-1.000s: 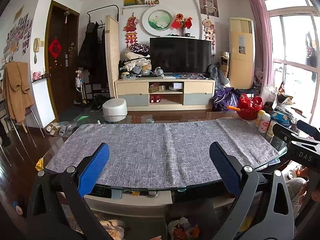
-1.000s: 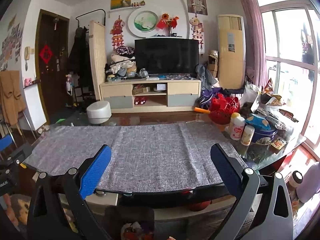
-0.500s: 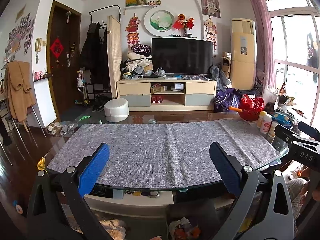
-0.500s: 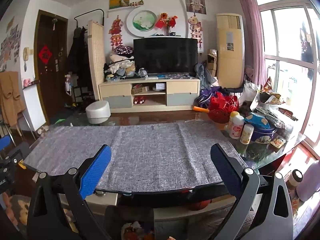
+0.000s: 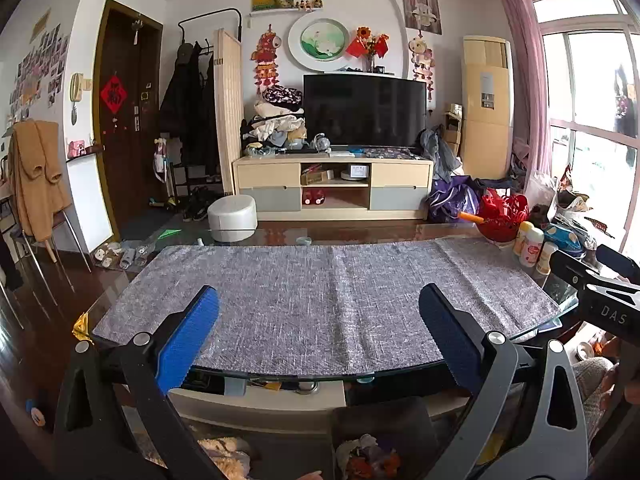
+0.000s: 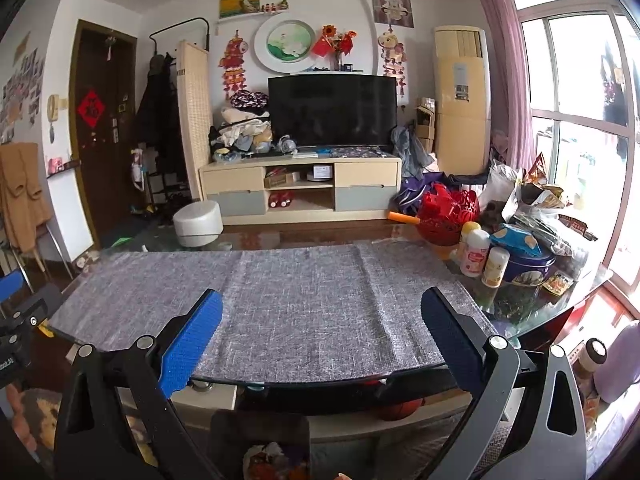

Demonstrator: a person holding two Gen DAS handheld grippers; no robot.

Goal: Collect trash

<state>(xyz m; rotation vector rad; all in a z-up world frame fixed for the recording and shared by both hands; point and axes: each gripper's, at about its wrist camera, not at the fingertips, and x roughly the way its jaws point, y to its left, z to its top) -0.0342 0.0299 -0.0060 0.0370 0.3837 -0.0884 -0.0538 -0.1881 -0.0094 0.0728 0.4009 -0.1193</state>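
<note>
My left gripper (image 5: 318, 328) is open and empty, held above the near edge of a glass table covered by a grey cloth (image 5: 320, 300). My right gripper (image 6: 320, 330) is open and empty too, over the same cloth (image 6: 304, 300). A dark bin with crumpled trash (image 5: 368, 456) sits below the table edge; it also shows in the right wrist view (image 6: 268, 460). The right gripper's body shows at the right of the left wrist view (image 5: 600, 300). No trash lies on the cloth.
At the table's right end stand bottles (image 6: 476, 252), a blue tin (image 6: 528, 264), a red basket (image 6: 448, 216) and snack bags (image 6: 540, 208). A white round box (image 5: 232, 218) sits at the far left edge. A TV cabinet (image 5: 332, 188) stands behind.
Both views have shifted slightly; the grippers rose or pulled back a little. Both stay open and empty.
</note>
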